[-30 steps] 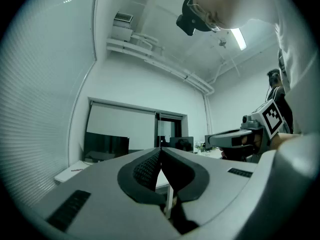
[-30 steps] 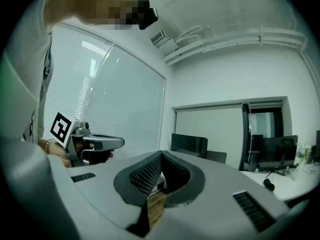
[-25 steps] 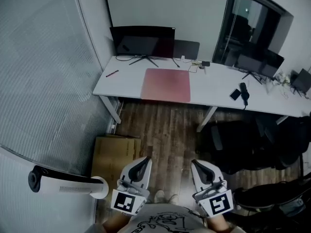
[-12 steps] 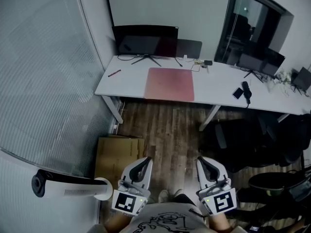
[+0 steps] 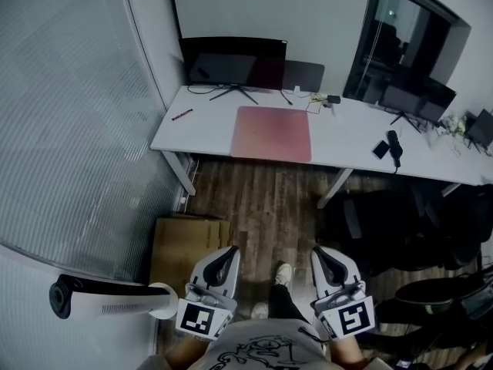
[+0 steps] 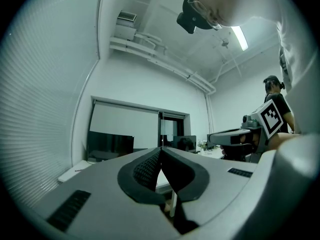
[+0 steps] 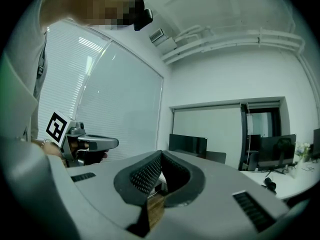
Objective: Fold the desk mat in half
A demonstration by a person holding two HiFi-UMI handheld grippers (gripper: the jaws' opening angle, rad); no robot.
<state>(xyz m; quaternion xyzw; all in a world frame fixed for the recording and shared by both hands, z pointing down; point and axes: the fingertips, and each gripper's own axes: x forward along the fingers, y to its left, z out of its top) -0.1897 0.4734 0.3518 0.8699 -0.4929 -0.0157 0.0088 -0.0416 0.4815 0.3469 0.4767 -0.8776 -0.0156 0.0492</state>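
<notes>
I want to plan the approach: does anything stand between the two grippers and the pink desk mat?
Nothing visible does. Only bare wooden floor lies between the left gripper, the right gripper and the desk mat. The cardboard box and black chairs stand aside.
</notes>
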